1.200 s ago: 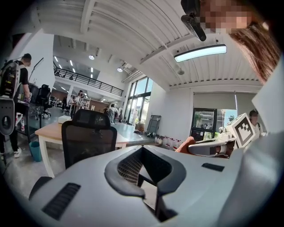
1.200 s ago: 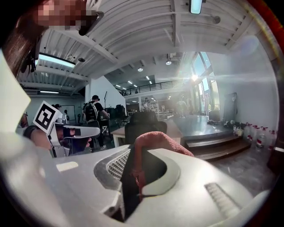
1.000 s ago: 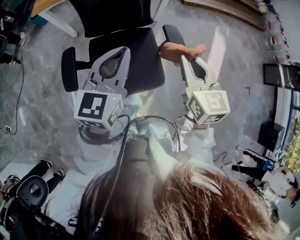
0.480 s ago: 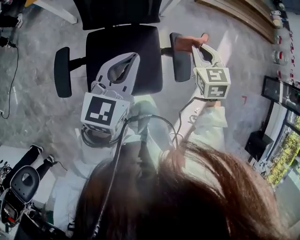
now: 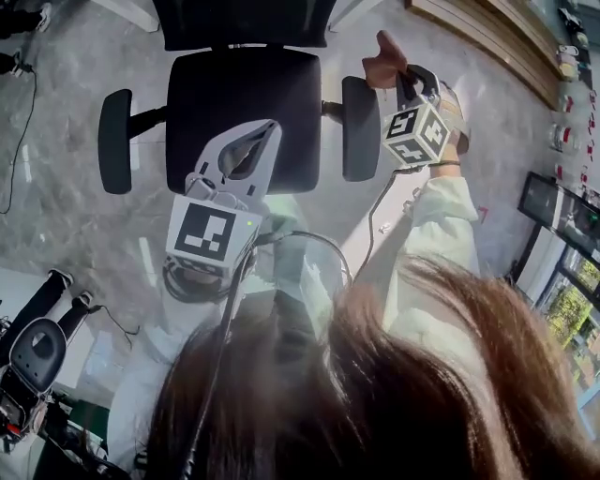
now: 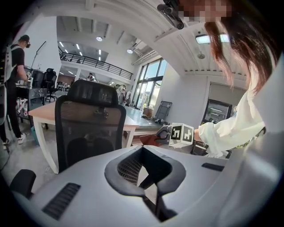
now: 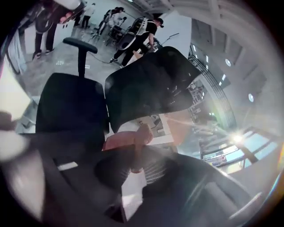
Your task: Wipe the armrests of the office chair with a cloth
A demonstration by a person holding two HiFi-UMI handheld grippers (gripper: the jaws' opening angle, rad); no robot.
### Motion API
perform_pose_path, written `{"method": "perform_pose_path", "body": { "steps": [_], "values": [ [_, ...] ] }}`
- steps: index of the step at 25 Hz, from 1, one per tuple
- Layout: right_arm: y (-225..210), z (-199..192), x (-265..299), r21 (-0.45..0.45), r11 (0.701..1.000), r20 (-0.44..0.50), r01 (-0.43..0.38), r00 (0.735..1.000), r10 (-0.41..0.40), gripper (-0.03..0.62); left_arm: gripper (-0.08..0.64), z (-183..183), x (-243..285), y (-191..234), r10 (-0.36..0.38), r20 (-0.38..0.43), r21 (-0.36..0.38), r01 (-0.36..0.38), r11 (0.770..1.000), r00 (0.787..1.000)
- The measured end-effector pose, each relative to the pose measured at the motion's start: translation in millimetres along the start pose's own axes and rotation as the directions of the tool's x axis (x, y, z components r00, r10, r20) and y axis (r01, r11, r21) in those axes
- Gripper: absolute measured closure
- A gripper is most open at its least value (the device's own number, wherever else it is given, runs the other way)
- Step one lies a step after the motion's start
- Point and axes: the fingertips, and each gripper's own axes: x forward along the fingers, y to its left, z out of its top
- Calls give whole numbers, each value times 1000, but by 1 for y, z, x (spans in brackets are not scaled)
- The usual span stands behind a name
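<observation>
- Two tongs on hand: right gripper [image 5: 409, 75] clamped on the reddish cloth [image 5: 382, 62]; left gripper [image 5: 265, 129] closed on nothing, held above the seat [image 5: 216, 94].
- Cloth, position — just past the outer rear corner of the right armrest [image 5: 360, 128], apparently lifted off the pad; I cannot confirm contact.
- Step in hand, as I judge it: lower the cloth flat onto that pad, draw it end to end, then fold it over the rounded edges.
- Left armrest [image 5: 114, 141]: across the seat, bare, no cloth near it.
- Room: open floor [image 5: 66, 225] on both sides of the chair; backrest [image 5: 244, 19] bounds the far end — I should stop my strokes short of it.
</observation>
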Motion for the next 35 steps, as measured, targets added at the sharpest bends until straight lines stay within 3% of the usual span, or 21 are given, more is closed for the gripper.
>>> {"method": "perform_pose_path", "body": {
  "steps": [2, 5, 8, 14, 17, 23, 28, 31, 35],
  "values": [
    [20, 0, 14, -113, 992, -25, -64, 998, 61, 552, 560, -4, 3, 1, -2, -16, -5, 2, 1000, 1000],
    [89, -5, 23, -240, 920, -89, -310, 951, 297, 552, 560, -10, 5, -6, -12, -32, -18, 11, 1000, 999],
    [128, -14, 21, -200, 868, -143, -454, 890, 433, 552, 560, -17, 5, -10, -15, -41, -7, 15, 1000, 999],
    [151, -17, -5, -130, 808, -187, -574, 815, 549, 554, 560, -25, -1, -15, -23, -51, -9, 23, 1000, 998],
    [166, -21, -29, -128, 777, -195, -616, 784, 590, 554, 560, -24, -2, -19, -27, -52, -10, 27, 1000, 998],
    [209, -31, -84, -130, 745, -179, -654, 754, 632, 554, 560, -27, -2, -25, -34, -54, -20, 33, 999, 998],
    [237, -42, -121, -98, 752, -150, -651, 757, 636, 554, 560, -30, -1, -35, -47, -55, -22, 45, 999, 997],
    [252, -46, -133, -64, 740, -136, -670, 740, 658, 552, 560, -30, 1, -37, -54, -56, -15, 53, 998, 997],
    [249, -47, -135, 29, 760, -68, -649, 758, 649, 553, 560, -31, 0, -39, -58, -58, -16, 57, 998, 997]
  ]
}}
